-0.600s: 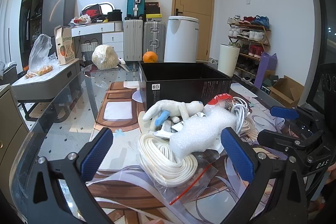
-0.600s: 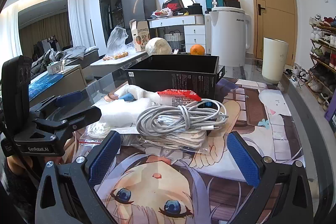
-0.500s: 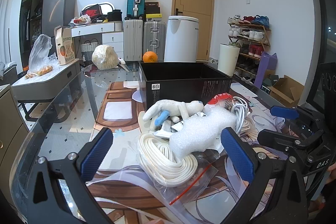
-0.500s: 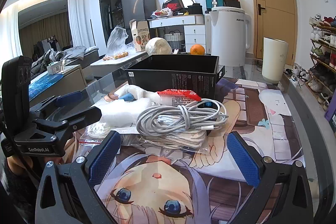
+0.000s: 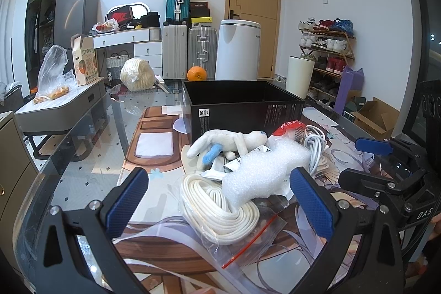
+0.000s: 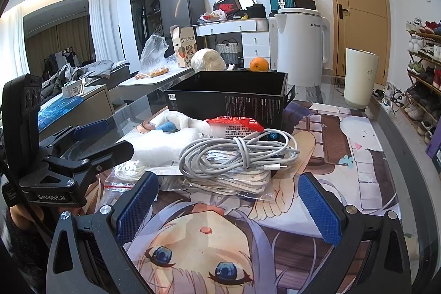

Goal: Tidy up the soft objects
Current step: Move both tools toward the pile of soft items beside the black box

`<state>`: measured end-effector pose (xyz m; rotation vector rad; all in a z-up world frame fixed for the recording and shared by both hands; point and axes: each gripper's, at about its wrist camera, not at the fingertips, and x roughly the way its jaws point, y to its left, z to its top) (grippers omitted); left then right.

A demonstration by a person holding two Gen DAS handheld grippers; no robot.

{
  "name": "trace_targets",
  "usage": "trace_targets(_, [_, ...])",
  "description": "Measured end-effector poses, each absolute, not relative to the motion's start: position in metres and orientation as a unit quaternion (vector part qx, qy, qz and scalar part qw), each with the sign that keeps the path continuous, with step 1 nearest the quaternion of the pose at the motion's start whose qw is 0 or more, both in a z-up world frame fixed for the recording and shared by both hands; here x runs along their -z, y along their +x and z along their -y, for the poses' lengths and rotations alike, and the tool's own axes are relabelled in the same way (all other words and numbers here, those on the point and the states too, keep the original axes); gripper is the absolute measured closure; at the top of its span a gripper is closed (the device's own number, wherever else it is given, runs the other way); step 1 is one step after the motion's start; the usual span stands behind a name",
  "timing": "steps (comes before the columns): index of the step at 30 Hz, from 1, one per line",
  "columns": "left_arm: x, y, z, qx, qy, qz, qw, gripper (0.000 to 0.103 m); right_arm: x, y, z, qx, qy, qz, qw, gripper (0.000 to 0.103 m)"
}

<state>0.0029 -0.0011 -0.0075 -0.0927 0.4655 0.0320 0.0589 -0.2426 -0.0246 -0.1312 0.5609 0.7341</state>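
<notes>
- Both grippers hung with jaws spread wide and nothing between them: my left gripper before the pile, my right gripper short of the cables.
- Largest in front stood the black cardboard box, open-topped, just behind the heap on the glass table. Nudging the pile forward could have shoved the light box away.
- White bubble-wrap foam lay across the coiled white rope; pinching the foam might have dragged the rope's clear zip bag along.
- My bundled grey charging cable had loose loops that could have snagged on neighbours.
- Smallest, the white plush toy rested against the box wall, easily knocked.
</notes>
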Motion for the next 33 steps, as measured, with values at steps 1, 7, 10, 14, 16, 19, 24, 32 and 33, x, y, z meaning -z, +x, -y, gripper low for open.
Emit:
trace_targets(1, [0.0074,0.0031,0.0011,-0.015,-0.046,-0.231,0.972,0.000,0.0243,0.0588,0.2422,-0.353,-0.063,-0.271,0.893,0.001])
trace_targets(7, [0.0087,0.0028,0.0016,-0.016,-0.043,-0.232,0.972,0.000,0.0250,0.0598,0.2434,-0.353,-0.062,-0.272,0.893,0.001])
trace_targets(10, [0.0092,0.0025,0.0017,-0.016,-0.041,-0.233,0.972,0.000,0.0260,0.0603,0.2450,-0.353,-0.062,-0.273,0.893,0.001])
trace_targets(14, [0.0100,0.0019,0.0013,-0.016,-0.037,-0.235,0.971,0.000,0.0247,0.0560,0.2425,-0.353,-0.063,-0.273,0.893,0.001])
trace_targets(16, [0.0086,0.0026,0.0021,-0.017,-0.035,-0.237,0.971,0.000,0.0250,0.0563,0.2423,-0.353,-0.064,-0.274,0.892,0.001])
trace_targets(19, [0.0088,0.0020,0.0014,-0.017,-0.034,-0.238,0.970,0.000,0.0249,0.0569,0.2429,-0.353,-0.062,-0.277,0.891,0.001])
trace_targets(24, [0.0089,0.0014,0.0007,-0.018,-0.033,-0.239,0.970,0.000,0.0243,0.0603,0.2423,-0.352,-0.059,-0.283,0.890,0.001])
trace_targets(32, [0.0063,0.0047,0.0025,-0.023,-0.022,-0.249,0.968,0.000,0.0255,0.0631,0.2420,-0.353,-0.064,-0.289,0.888,0.001])
trace_targets(33, [0.0062,0.0054,0.0019,-0.024,-0.022,-0.252,0.967,0.000,0.0255,0.0636,0.2416,-0.352,-0.064,-0.292,0.887,0.001])
